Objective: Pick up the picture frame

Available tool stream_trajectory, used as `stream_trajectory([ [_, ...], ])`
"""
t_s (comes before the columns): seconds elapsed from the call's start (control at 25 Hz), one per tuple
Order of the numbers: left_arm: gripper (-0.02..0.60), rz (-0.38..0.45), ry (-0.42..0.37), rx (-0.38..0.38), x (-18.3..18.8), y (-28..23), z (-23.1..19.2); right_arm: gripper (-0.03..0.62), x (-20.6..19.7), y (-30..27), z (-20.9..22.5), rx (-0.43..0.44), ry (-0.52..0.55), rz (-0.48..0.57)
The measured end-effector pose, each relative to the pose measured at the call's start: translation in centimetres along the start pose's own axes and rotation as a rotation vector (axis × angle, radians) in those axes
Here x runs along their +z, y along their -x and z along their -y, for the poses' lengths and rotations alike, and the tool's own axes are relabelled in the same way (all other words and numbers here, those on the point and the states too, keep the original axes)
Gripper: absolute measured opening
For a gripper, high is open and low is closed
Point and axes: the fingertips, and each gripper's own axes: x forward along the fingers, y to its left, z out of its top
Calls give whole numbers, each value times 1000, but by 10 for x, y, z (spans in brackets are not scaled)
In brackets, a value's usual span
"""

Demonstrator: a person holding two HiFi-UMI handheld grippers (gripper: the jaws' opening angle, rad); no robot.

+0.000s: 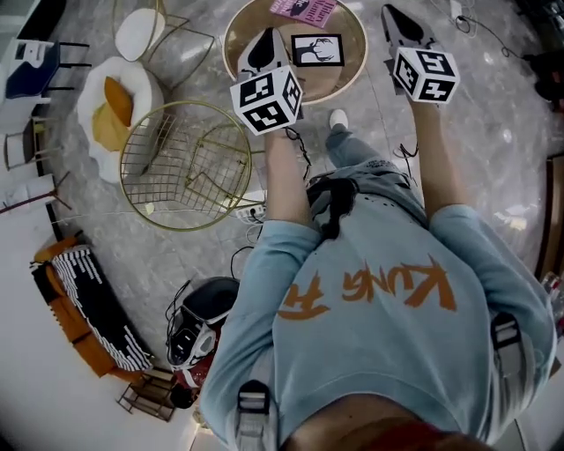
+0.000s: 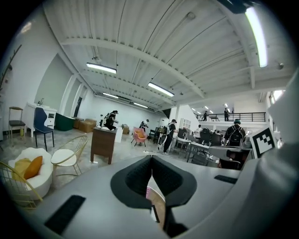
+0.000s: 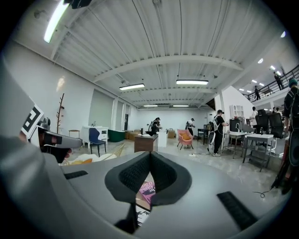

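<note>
A view from the person's head looked steeply down past a pale blue sweatshirt and two outstretched forearms to a round wooden tabletop point(image 1: 345, 77) on a grey marbled floor point(image 1: 493, 167). The picture frame point(image 1: 317, 50), black-edged with a white print of antlers, lay flat near the middle of that tabletop, and nothing touched it. A pink booklet point(image 1: 304, 11) lay just beyond it at the far edge. The left gripper point(image 1: 263, 49) was held out over the left part of the tabletop, near the frame's left side; how high above the wood it stood could not be told. The right gripper point(image 1: 399, 21) was held out past the tabletop's right rim, apart from the frame. Each gripper's own view showed its two dark padded jaws pressed together with nothing between them, and slivers of tabletop, pink booklet and frame below the jaws. To the left on the floor stood a round gold wire stand point(image 1: 185, 163) and a white chair with an orange cushion point(image 1: 113, 107). By the look of it, the task was at its approach stage, the reach made but no grasp begun. The next move would likely call for opening one gripper's jaws, lowering it to an edge of the frame, and closing across the thin rim, since a flat frame offers little to catch from above.
</note>
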Motion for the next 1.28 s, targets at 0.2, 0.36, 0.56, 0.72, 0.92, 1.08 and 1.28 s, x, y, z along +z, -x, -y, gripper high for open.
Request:
stream_trajectory([
  [0.2,20,-68,-5,21,-15,-34,-2,-3,-19,-30,26,-3,-66,-26],
  [0.36,20,-124,-26,31,-20,-61,-7,-3,-33,-58,51,-33,-164,-30],
  [0.56,20,-188,-44,35,-38,-70,-9,-3,-63,-57,57,-47,-236,-40],
  [0.72,20,-230,-45,42,-27,-60,2,-3,-51,-43,67,-47,-262,-41],
  [0.92,20,-259,-25,50,-16,-71,2,-3,-44,-50,70,-37,-290,-53],
  [1.08,20,-299,1,31,-32,-77,11,-3,-57,-53,74,-38,-301,-107],
  [1.28,20,-355,44,45,-61,-81,-7,-3,-80,-66,61,-17,-300,-166],
])
